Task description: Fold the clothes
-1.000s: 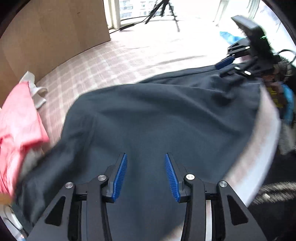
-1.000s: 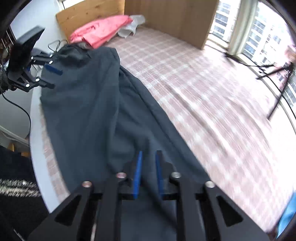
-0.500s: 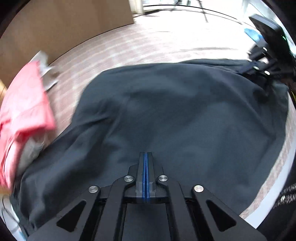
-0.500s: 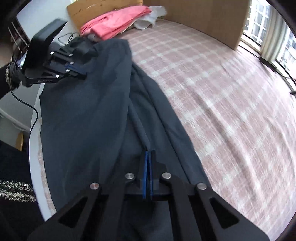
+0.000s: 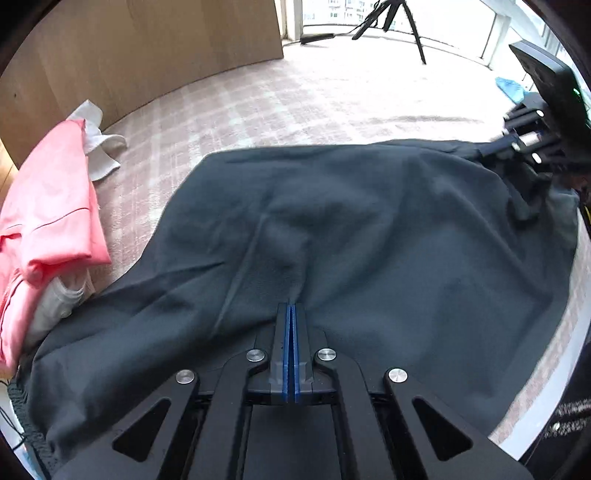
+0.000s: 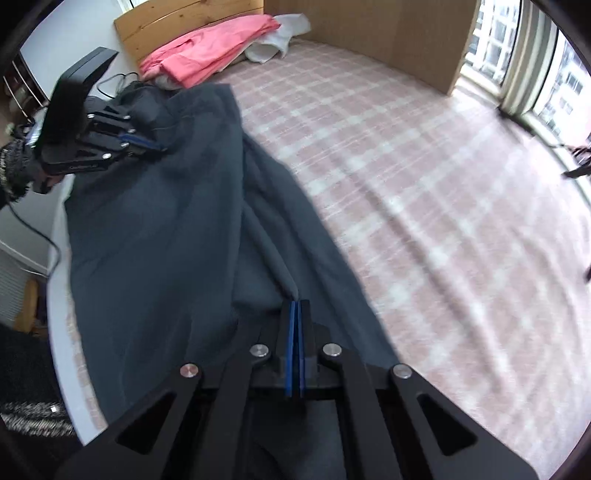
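Dark garment (image 5: 369,229) lies lengthwise along bed edge; left gripper (image 5: 290,314) and right gripper (image 6: 295,310) each clamp fabric at opposite ends.

One dark garment (image 5: 369,229), two claws (image 5: 290,317).

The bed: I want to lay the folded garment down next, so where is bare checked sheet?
Bare checked sheet runs from the dark garment to the wooden panel and window side. It is crowded at the headboard, where the pink clothes and white cloth are piled.
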